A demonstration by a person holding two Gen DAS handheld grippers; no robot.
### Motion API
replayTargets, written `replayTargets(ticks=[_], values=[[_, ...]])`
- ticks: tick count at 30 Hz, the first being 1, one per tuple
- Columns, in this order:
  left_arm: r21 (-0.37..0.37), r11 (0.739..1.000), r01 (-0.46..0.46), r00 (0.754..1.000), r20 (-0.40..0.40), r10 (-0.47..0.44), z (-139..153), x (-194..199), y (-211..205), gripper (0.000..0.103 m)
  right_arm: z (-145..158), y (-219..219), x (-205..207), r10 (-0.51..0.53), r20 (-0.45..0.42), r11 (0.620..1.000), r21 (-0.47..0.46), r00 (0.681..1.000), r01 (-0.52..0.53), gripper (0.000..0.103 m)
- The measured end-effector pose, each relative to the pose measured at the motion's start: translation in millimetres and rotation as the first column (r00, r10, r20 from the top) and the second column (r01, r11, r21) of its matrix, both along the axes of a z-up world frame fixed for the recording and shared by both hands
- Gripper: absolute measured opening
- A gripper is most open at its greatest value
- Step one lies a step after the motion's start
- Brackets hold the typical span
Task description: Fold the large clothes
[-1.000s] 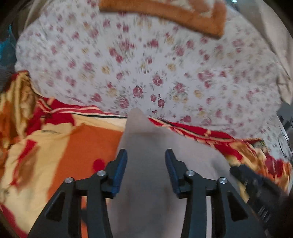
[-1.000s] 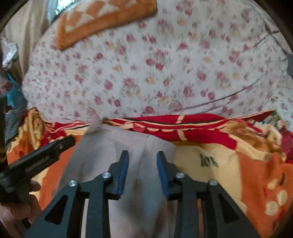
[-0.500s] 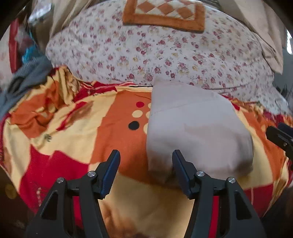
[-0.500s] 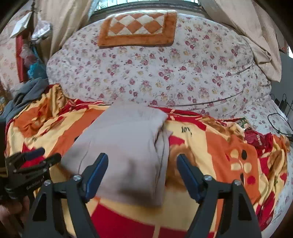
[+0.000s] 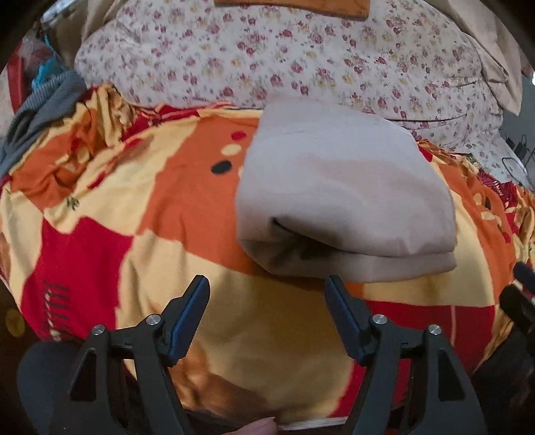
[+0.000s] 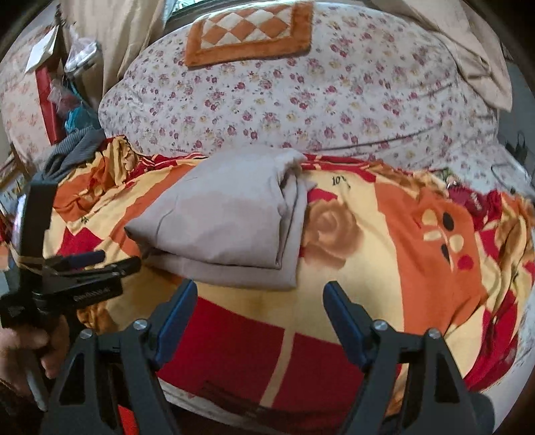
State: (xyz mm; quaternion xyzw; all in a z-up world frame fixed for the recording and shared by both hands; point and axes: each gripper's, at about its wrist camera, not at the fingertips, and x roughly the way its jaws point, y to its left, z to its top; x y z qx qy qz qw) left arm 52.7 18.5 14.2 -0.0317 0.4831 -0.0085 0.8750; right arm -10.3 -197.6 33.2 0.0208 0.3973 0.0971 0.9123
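The grey garment (image 5: 344, 197) lay folded in a thick packet on the patterned bedspread (image 5: 133, 207). The left tool (image 5: 265, 318) and the right tool (image 6: 257, 318) were both spread, holding nothing, near its front edge. Folding seemed finished; the next move probably called only for smoothing or removing it.

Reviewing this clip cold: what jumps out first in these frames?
The folded beige garment lies in a neat stack on the loud orange, red and yellow blanket. Both the left gripper and the right gripper hang open just short of it. Behind, a floral quilt carries a checkered orange mat.
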Motion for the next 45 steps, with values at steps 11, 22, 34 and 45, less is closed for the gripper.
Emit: replayTargets(ticks=[11, 22, 34, 45], values=[[0.025, 0.999, 0.027, 1.000, 0.006, -0.027, 2, -3, -17, 0.063, -8, -5, 1, -0.028, -0.014, 1.000, -0.003, 1.000, 0.028, 0.081], [0.046, 0.998, 0.030, 0.999, 0.026, -0.032, 3, -4, -20, 0.063, -6, 6, -3, 0.010, 0.010, 0.999, -0.039, 1.000, -0.010, 0.081], [0.076, 0.996, 0.040, 0.996, 0.082, -0.046, 11, -9, -26, 0.063, -2, 8, -6, 0.024, 0.026, 0.999, -0.043, 0.999, -0.023, 0.081], [0.076, 0.996, 0.040, 0.995, 0.086, -0.046, 10, -10, -29, 0.063, 1, 6, -7, 0.020, 0.038, 0.999, -0.030, 0.999, -0.019, 0.081]])
